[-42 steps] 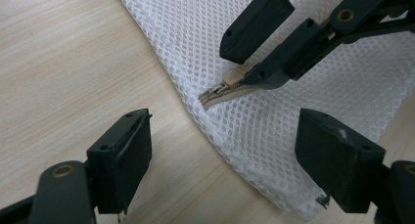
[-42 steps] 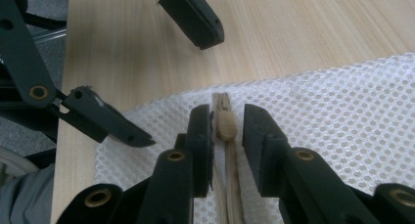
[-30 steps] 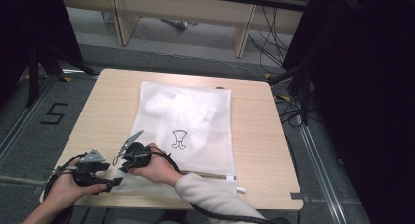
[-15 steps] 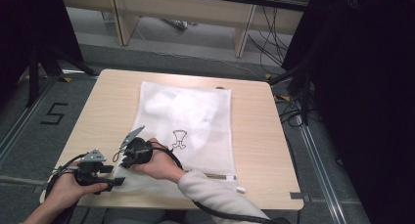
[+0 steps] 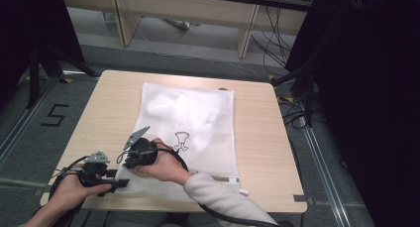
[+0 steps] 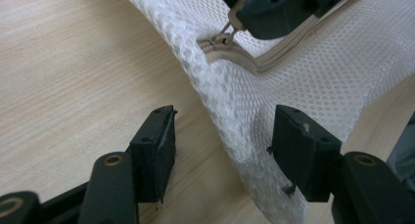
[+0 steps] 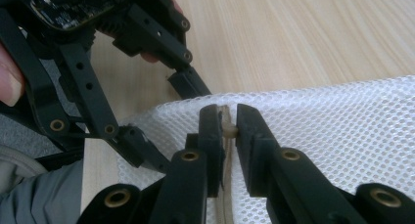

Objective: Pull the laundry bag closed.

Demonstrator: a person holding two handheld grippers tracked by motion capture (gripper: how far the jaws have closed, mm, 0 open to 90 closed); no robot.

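White mesh bag (image 5: 190, 125) lies flat on the bench (image 5: 257, 133), zipper edge toward the person. Right tongs (image 7: 227, 126) pinched nearly closed on the zipper pull (image 7: 228, 131) at the bag's near-left corner. Left tongs (image 6: 222, 136) spread wide, straddling that corner's mesh, gripping nothing.

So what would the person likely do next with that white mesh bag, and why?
Probably shut the left claw on the white mesh laundry bag corner. Its jaws stand open around the mesh, while the right claw pinches the beige zipper pull. Anchoring the corner would let the zipper slide instead of dragging the bag.
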